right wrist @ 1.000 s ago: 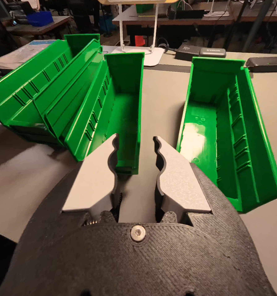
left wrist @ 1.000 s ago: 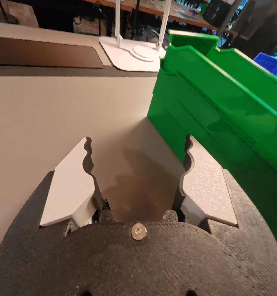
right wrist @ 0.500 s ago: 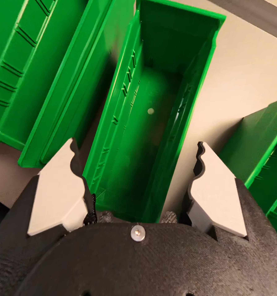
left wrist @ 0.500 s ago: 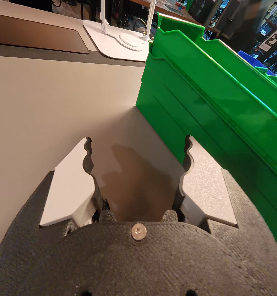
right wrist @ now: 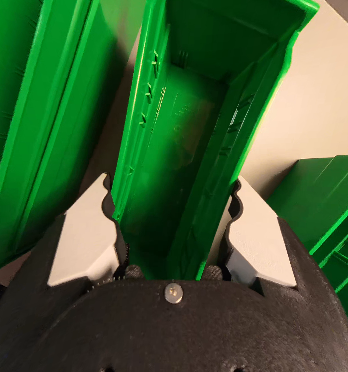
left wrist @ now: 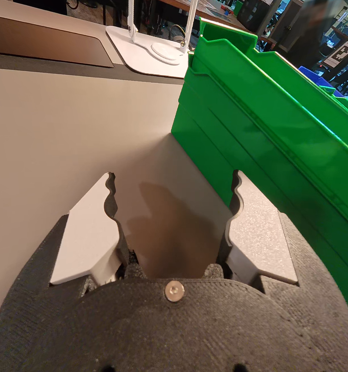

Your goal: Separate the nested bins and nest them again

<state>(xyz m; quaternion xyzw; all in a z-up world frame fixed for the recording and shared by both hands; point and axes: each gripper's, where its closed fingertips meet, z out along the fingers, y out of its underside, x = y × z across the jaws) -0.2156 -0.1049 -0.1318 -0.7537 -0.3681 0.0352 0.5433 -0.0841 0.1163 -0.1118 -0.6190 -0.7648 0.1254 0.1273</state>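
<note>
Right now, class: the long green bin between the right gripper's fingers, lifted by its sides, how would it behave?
The green bin looks like rigid moulded plastic, so probably stiff. It is empty, so likely light. Its glossy walls might slip, and gripped near one end, it may droop.

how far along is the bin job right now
Partly done: one green bin sits alone at the right, apart from the rest. In hand: the right tool straddles a second single bin, its pads close against both long walls. Left: the nested bins beside the open, empty left tool are still together, and all the re-nesting remains.
</note>
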